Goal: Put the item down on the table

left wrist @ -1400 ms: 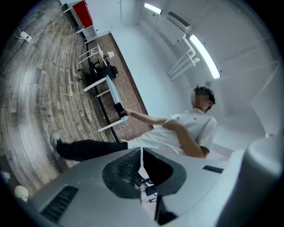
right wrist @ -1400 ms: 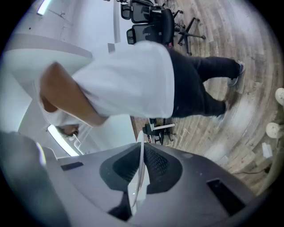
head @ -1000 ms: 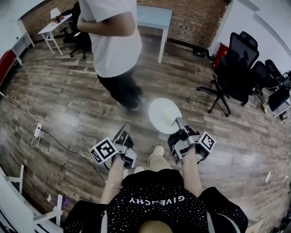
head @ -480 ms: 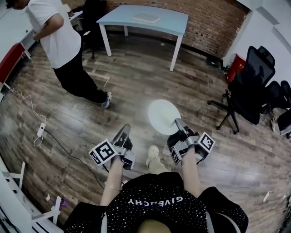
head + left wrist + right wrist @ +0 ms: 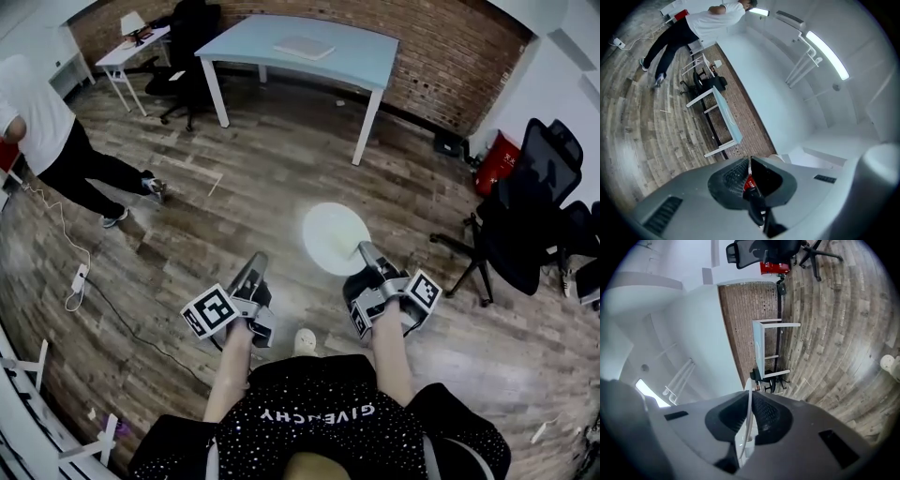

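Wood floor (image 5: 234,178) lies open ahead of us. The blue table (image 5: 361,56) stands well off, and chairs (image 5: 525,216) crowd the right edge. The white plate (image 5: 333,236) hangs over the floor, well short of the table. The right gripper (image 5: 364,251) pinches its near rim. Only the right gripper view shows that rim edge-on between the closed pads. The left gripper (image 5: 255,267) has its jaws together and holds nothing.

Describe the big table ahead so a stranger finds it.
Find the brick wall at the room's far end; the table stands before it. Its wide pale-blue top on white legs sets it apart from the small white table at its left.
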